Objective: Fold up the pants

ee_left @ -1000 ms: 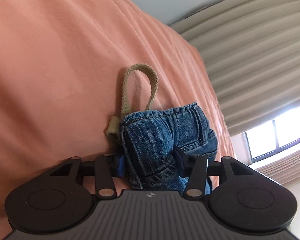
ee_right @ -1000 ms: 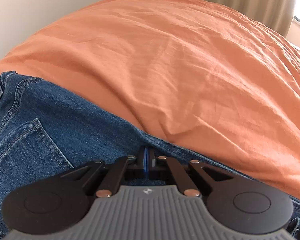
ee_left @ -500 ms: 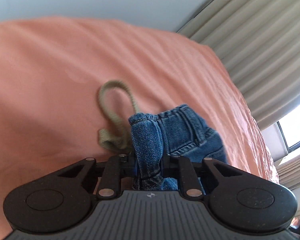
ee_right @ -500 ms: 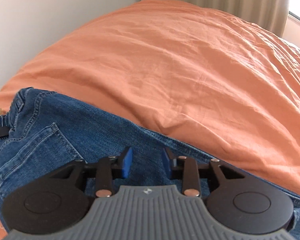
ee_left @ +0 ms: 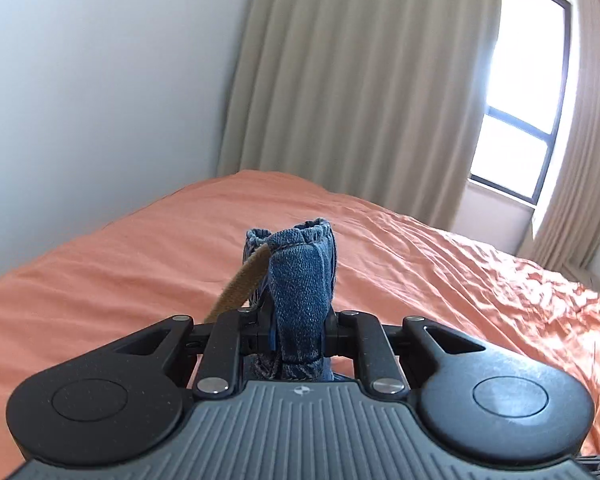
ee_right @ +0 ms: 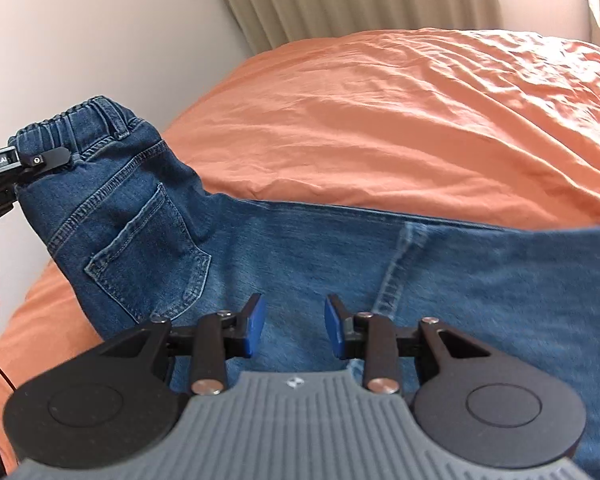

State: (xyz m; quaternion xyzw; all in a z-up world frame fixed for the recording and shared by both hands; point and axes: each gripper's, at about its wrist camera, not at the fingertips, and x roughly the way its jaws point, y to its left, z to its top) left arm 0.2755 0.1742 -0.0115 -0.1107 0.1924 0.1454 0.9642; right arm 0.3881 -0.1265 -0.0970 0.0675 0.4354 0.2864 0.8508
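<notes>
Right wrist: blue denim pants (ee_right: 308, 256), waistband lifted

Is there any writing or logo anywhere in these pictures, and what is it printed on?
"n Robot.AI": white lettering on the black body of the left gripper, cut off at the picture's edge, where it clamps the jeans at the waistband.
Small round emblem on the right gripper housing: no readable letters.

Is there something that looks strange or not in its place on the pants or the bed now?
One small thing: a tan drawstring hangs loose out of the waistband of the jeans, beside the left tongs that are shut on that waistband. The orange bedcover is wrinkled, not damaged. The right tongs are open.
</notes>
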